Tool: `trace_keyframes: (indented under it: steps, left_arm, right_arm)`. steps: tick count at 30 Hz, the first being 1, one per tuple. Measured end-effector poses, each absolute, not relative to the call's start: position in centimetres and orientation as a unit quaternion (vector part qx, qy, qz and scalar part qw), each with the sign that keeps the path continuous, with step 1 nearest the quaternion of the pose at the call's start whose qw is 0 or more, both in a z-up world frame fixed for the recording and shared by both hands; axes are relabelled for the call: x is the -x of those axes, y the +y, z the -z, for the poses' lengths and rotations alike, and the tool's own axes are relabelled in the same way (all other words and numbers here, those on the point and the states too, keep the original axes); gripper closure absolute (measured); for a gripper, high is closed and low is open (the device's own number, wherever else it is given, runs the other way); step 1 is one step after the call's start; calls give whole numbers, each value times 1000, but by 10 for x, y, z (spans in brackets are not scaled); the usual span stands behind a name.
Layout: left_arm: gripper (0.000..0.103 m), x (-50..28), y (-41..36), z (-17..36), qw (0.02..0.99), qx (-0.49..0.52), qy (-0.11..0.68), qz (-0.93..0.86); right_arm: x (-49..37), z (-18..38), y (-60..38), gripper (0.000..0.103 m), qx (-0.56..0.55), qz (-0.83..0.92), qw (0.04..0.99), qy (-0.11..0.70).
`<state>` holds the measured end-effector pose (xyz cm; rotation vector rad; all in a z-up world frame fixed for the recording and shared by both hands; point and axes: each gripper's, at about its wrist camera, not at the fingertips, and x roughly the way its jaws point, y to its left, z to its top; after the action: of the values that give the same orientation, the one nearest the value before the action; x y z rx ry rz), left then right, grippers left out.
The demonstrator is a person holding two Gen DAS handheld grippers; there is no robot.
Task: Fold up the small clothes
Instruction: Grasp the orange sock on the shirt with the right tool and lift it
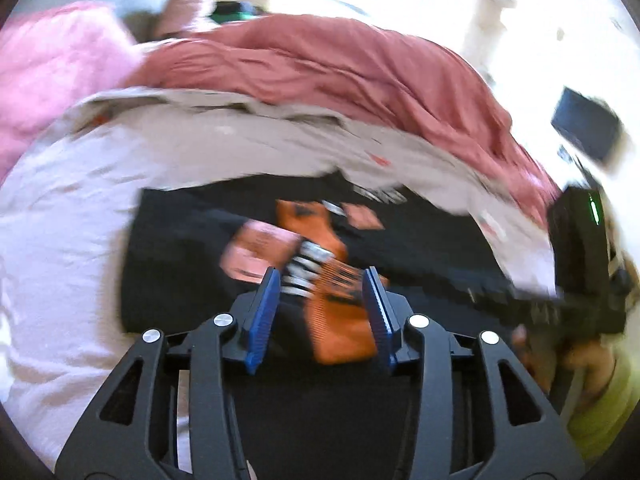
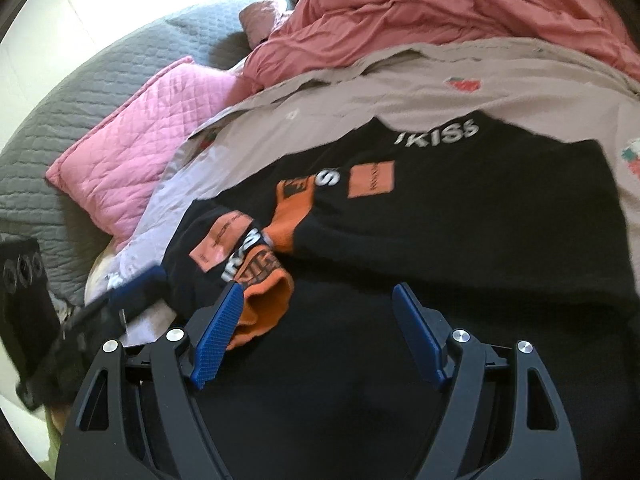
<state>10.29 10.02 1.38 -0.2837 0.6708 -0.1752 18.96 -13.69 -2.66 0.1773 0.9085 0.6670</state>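
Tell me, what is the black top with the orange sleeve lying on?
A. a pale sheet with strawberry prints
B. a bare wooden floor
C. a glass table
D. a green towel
A: the black top is spread on a pale sheet dotted with small red strawberry prints, in front of a bunched-up red blanket.

A folded sleeve (image 2: 256, 256) is lying on the shirt (image 2: 460, 220) ahead-left of the right gripper (image 2: 320, 328); a pillow (image 2: 132, 140) is sitting farther left.
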Motion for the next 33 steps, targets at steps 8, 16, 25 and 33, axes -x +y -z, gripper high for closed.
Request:
trace_keyframes:
  steps: [8, 16, 25, 33]
  left_arm:
    - [46, -109, 137, -11, 928, 175, 328, -14]
    - [39, -108, 158, -11, 926, 190, 323, -52]
    - [39, -107, 166, -11, 925, 199, 318, -64]
    - [39, -104, 161, -18, 934, 186, 301, -56]
  right_arm:
    - [-195, 43, -97, 27, -63, -332, 828, 447]
    - [-197, 53, -67, 72, -41, -365, 819, 441]
    - [-190, 8, -70, 98, -26, -397, 839, 372]
    - [-216, -45, -124, 98, -16, -349, 885, 308]
